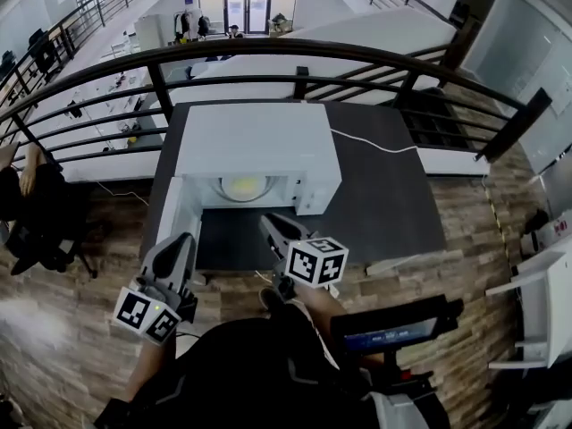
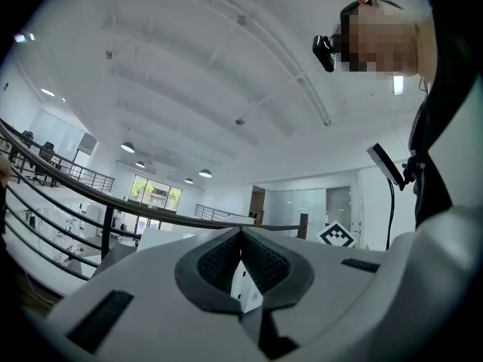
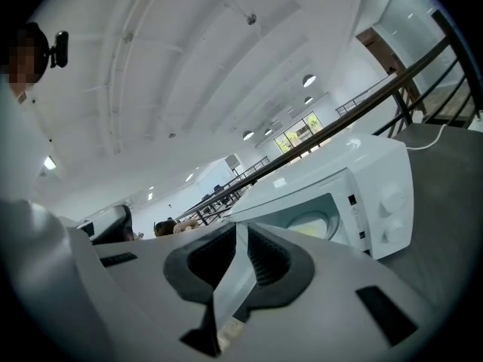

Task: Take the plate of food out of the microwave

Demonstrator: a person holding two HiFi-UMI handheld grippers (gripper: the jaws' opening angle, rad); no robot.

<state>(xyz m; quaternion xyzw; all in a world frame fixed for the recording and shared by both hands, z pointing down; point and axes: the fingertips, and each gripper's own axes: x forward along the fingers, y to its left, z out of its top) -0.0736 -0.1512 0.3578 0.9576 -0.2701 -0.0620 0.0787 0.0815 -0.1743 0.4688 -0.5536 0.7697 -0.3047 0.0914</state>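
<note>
A white microwave (image 1: 255, 141) stands on a dark table (image 1: 384, 195), its door (image 1: 177, 217) swung open to the left. Inside sits the plate of food (image 1: 243, 186), pale and round, seen too in the right gripper view (image 3: 311, 223) within the microwave (image 3: 370, 191). My left gripper (image 1: 179, 244) hangs before the table's front edge, below the door, its jaws shut and empty (image 2: 241, 232). My right gripper (image 1: 273, 226) is over the table's front edge, short of the oven mouth; a narrow slit shows between its jaws (image 3: 240, 228), with nothing held.
A black railing (image 1: 313, 52) runs behind the table, above a drop to a lower floor. A white cable (image 1: 371, 144) trails right from the microwave. A seated person (image 1: 27, 195) is at the left. White shelving (image 1: 545, 302) stands at the right.
</note>
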